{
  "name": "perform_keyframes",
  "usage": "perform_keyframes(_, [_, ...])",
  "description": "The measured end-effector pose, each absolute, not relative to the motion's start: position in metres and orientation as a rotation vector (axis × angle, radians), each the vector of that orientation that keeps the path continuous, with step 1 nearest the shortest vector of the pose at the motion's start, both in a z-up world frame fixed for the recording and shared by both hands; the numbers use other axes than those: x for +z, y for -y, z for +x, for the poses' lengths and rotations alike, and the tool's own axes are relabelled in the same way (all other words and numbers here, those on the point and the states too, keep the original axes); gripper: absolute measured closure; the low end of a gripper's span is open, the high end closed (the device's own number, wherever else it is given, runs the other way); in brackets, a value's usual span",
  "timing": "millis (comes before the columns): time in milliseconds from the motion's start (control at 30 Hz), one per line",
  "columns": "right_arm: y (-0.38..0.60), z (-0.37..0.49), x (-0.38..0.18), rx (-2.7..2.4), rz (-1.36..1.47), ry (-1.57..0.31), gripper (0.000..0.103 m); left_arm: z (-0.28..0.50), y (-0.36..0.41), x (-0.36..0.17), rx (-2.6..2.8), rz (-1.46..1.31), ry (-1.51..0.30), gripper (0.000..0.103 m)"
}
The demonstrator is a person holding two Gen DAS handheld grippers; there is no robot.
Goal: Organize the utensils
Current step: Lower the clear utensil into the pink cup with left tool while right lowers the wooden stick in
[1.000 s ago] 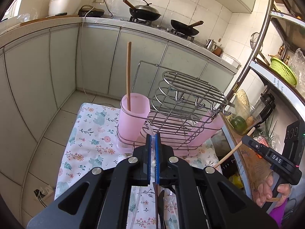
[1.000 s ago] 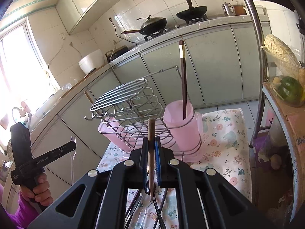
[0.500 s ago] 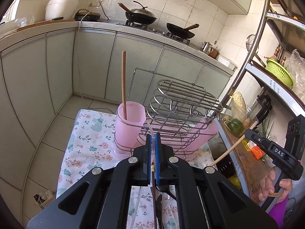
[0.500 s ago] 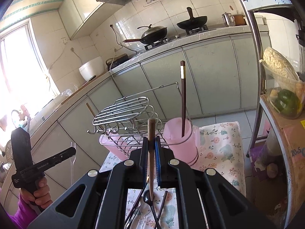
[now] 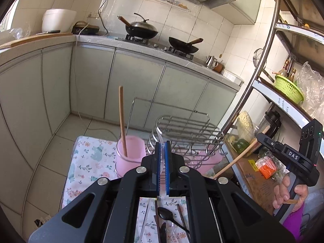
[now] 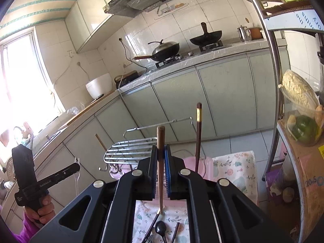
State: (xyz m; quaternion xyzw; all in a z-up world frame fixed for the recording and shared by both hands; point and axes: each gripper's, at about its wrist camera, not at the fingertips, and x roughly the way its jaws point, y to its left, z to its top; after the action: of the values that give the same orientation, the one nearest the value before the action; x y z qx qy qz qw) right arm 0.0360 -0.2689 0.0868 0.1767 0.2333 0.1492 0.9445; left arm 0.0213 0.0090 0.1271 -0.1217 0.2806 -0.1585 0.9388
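Chopstick [image 6: 161, 162], slim round wood, pinched upright by right hand-held gripper [image 6: 161, 154].

Our two hand-held grippers, both clamped

Left black two-finger gripper [image 5: 161, 162]: blue pads nearly meeting. Right black two-finger gripper [image 6: 161, 162]: pads narrowly apart; our hands [image 5: 289, 194] grasp the handles.

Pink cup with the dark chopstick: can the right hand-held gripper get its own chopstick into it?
Probably yes: the pink cup, just ahead of the right hand-held gripper and its brown chopstick, holds only the dark chopstick; nothing between.
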Motion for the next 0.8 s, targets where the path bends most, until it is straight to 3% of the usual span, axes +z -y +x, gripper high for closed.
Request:
perform_keyframes(467, [0.274, 0.037, 0.153, 0.243, 0.272, -0.350, 0.096, 0.041, -0.014, 0.177, -0.379, -0.340, -0.377, 0.100])
perform_keyframes(800, [0.280, 0.053, 0.157, 0.173, 0.229, -0.348, 0.096, 0.073, -0.025, 0.164, -0.274, -0.420, -0.184, 0.100])
